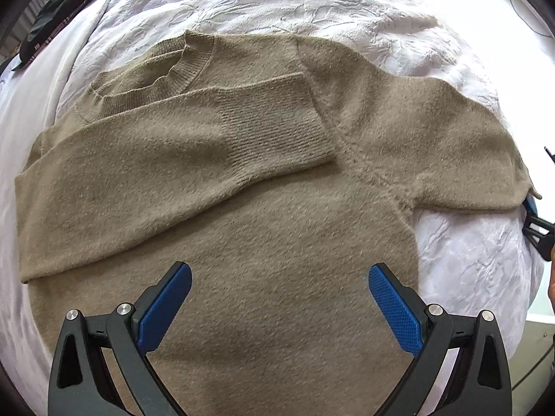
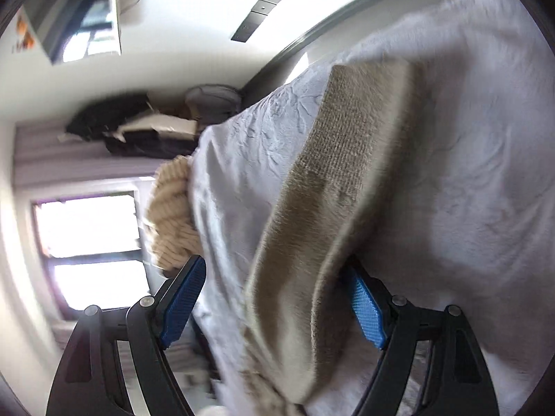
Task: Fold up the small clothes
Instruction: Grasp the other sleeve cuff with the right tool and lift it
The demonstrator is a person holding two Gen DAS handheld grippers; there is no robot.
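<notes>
Tan sweater sleeve lies blurred, perhaps untouched, between right claw pads.

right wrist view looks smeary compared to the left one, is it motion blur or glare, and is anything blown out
Right wrist view: motion blur smears the sleeve and the bedsheet, while the fingers stay sharp; the window is blown out white. Left wrist view: sharp on the sweater, with fisheye bending at the edges and the sheet overexposed at upper right.
</notes>
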